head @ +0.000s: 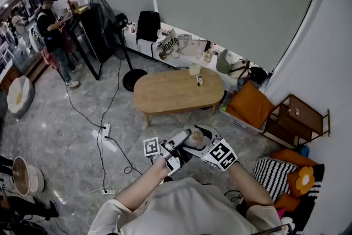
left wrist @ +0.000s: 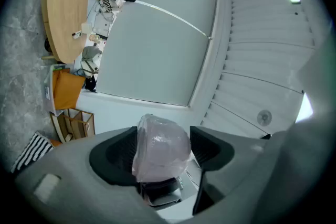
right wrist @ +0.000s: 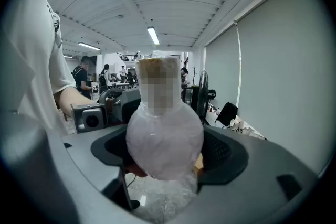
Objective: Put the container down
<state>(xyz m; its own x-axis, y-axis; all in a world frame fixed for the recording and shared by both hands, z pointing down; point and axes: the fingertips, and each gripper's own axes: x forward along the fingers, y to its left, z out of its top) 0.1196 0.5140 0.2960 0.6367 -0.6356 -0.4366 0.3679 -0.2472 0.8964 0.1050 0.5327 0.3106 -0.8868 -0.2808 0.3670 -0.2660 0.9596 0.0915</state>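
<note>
In the head view, the left tool (head: 177, 147) and the right tool (head: 199, 146) are held close together in front of the person's chest, above the grey floor (head: 60, 135). A pale container (head: 193, 139) is seen between them, up in the air – it is not set on anything. Beyond the tools an oval wooden worktop (head: 159, 93) is seen, well apart from the container, with a few small items on it. A standing fan (head: 107, 11) is placed to its left, and another person (head: 52, 25) is seen near the far left corner.

In the left gripper view, the container (left wrist: 161, 147), wrapped in thin clear plastic, is lodged between the two dark pads, and both pads are met by its sides; the left tool is clenched on it. The worktop (left wrist: 65, 8) is seen far off at the upper left.

In the right gripper view, the round body of the container (right wrist: 164, 139) is pressed between the pads, with its neck pointing upward – the right tool is grasping it as well. Part of the neck is covered by a mosaic patch. The camera of the left tool (right wrist: 89, 118) is seen just behind the container on the left, and the fan (right wrist: 202, 89) is seen further back on the right.
</note>
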